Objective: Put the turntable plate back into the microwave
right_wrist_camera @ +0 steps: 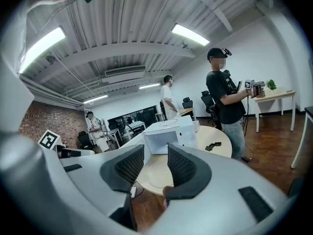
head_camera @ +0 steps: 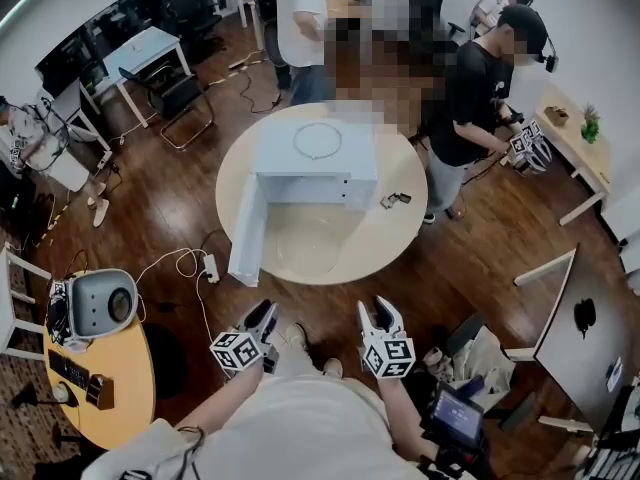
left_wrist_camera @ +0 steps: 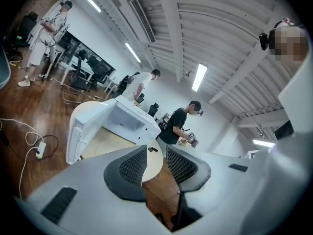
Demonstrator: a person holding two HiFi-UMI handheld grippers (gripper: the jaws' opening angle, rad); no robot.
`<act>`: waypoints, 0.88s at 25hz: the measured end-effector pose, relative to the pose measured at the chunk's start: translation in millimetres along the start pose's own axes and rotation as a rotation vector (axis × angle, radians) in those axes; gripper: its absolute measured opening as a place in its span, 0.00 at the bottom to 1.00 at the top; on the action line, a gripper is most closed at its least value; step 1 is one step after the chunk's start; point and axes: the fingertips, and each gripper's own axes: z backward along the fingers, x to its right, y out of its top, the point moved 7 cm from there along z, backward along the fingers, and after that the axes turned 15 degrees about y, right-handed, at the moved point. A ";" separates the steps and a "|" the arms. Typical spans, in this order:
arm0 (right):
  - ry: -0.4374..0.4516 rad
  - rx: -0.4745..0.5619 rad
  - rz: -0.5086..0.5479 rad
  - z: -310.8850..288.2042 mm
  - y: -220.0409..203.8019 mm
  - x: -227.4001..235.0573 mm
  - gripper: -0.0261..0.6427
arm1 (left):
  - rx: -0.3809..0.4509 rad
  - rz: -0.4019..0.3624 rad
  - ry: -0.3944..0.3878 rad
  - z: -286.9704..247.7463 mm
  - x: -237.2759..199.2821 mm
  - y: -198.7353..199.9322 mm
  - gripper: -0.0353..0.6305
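A white microwave (head_camera: 318,163) stands on a round cream table (head_camera: 400,238), its door (head_camera: 245,233) swung open to the left. The clear glass turntable plate (head_camera: 305,243) lies flat on the table in front of the open cavity. Both grippers hover low over the floor, short of the table's near edge. My left gripper (head_camera: 262,318) and right gripper (head_camera: 380,313) are open with nothing between the pads. In the left gripper view the microwave (left_wrist_camera: 124,119) and plate (left_wrist_camera: 110,145) lie beyond the open left gripper (left_wrist_camera: 156,151). The right gripper view shows the plate (right_wrist_camera: 159,174) past the open right gripper (right_wrist_camera: 155,155).
A thin ring (head_camera: 318,140) lies on the microwave's top. Small dark items (head_camera: 395,200) sit on the table's right side. Two people stand beyond the table, one in black (head_camera: 480,88) holding grippers. A power strip and cable (head_camera: 210,266) lie on the floor at left.
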 end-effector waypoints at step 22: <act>-0.068 -0.026 0.003 -132.5 32.2 30.2 0.25 | -0.058 -0.046 -0.115 -115.3 -39.8 89.1 0.24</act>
